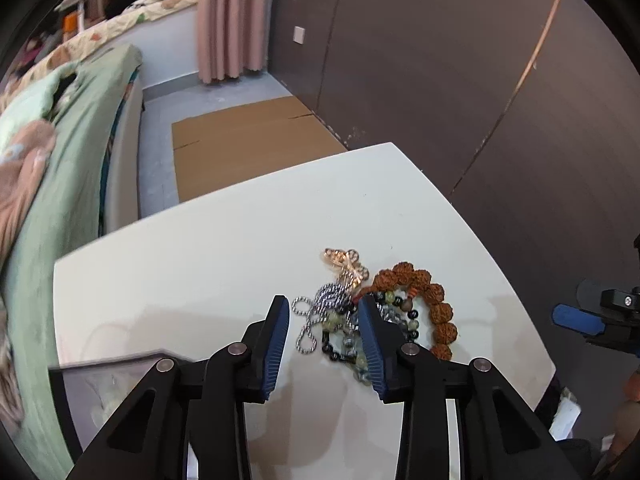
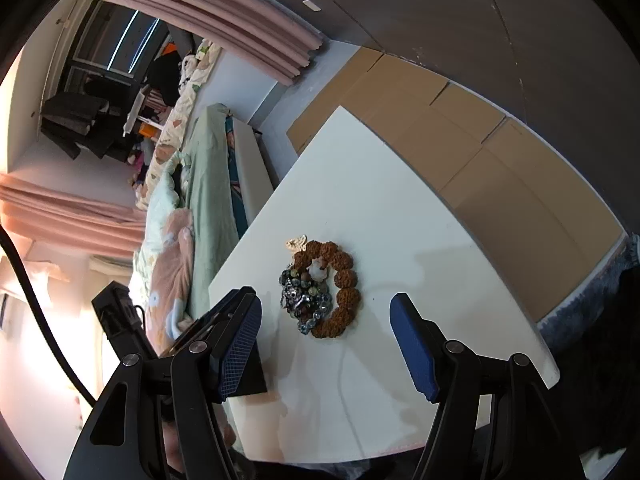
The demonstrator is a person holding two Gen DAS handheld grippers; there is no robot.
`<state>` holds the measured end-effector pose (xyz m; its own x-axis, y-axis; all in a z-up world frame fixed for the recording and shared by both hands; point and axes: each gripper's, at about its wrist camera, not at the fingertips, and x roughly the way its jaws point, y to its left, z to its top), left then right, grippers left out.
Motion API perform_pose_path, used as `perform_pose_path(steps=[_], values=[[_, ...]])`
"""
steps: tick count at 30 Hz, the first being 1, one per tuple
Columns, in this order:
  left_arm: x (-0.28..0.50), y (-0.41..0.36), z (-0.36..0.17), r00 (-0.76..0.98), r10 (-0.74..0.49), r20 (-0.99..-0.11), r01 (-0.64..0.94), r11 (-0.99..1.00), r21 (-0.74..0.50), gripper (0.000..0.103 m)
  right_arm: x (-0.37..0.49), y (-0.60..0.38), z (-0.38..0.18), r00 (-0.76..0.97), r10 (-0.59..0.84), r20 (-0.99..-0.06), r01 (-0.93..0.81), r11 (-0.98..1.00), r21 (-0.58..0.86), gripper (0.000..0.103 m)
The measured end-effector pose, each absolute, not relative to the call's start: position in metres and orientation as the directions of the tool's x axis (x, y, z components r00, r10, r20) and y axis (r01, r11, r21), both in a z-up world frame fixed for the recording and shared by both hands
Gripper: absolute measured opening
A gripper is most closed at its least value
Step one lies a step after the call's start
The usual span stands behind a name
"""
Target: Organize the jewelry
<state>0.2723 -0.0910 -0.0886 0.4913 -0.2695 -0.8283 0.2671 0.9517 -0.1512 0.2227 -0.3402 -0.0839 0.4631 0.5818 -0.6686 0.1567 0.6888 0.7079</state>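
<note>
A heap of jewelry lies on the white table (image 1: 200,248). It holds a brown seed-bead bracelet (image 1: 436,304), a gold butterfly piece (image 1: 346,262), a black-and-white braided cord (image 1: 320,308) and strings of dark and green glass beads (image 1: 348,344). My left gripper (image 1: 323,312) is open and hovers over the cord and beads, touching nothing. My right gripper (image 2: 326,312) is open, wide apart, just short of the heap (image 2: 320,292), and it also shows at the right edge of the left wrist view (image 1: 580,320). The brown bracelet (image 2: 344,292) rings the heap's right side.
A clear box or tray (image 1: 108,384) sits at the table's near left corner. Flat cardboard (image 1: 244,148) lies on the floor beyond the table. A bed with a green quilt (image 1: 72,152) runs along the left. A dark wall (image 1: 440,60) stands behind.
</note>
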Motion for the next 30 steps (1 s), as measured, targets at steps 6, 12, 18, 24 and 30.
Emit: perform_pose_path(steps=[6, 12, 18, 24, 30], values=[[0.285, -0.096, -0.101, 0.456, -0.359, -0.814, 0.290, 0.925, -0.245, 0.037, 0.224, -0.342, -0.087, 0.456, 0.584, -0.671, 0.163, 0.687, 0.708, 0.068], [0.292, -0.106, -0.114, 0.424, -0.420, -0.803, 0.306, 0.900, -0.309, 0.037, 0.229, -0.334, -0.089, 0.439, 0.587, -0.680, 0.152, 0.697, 0.700, 0.067], [0.296, -0.111, -0.120, 0.386, -0.486, -0.784, 0.328, 0.866, -0.376, 0.037, 0.231, -0.324, -0.094, 0.416, 0.596, -0.687, 0.146, 0.702, 0.697, 0.067], [0.295, -0.115, -0.122, 0.387, -0.429, -0.816, 0.310, 0.894, -0.322, 0.037, 0.230, -0.325, -0.095, 0.414, 0.583, -0.699, 0.153, 0.713, 0.684, 0.067], [0.291, -0.109, -0.123, 0.368, -0.444, -0.817, 0.285, 0.890, -0.356, 0.037, 0.229, -0.328, -0.097, 0.415, 0.567, -0.711, 0.168, 0.721, 0.673, 0.067]])
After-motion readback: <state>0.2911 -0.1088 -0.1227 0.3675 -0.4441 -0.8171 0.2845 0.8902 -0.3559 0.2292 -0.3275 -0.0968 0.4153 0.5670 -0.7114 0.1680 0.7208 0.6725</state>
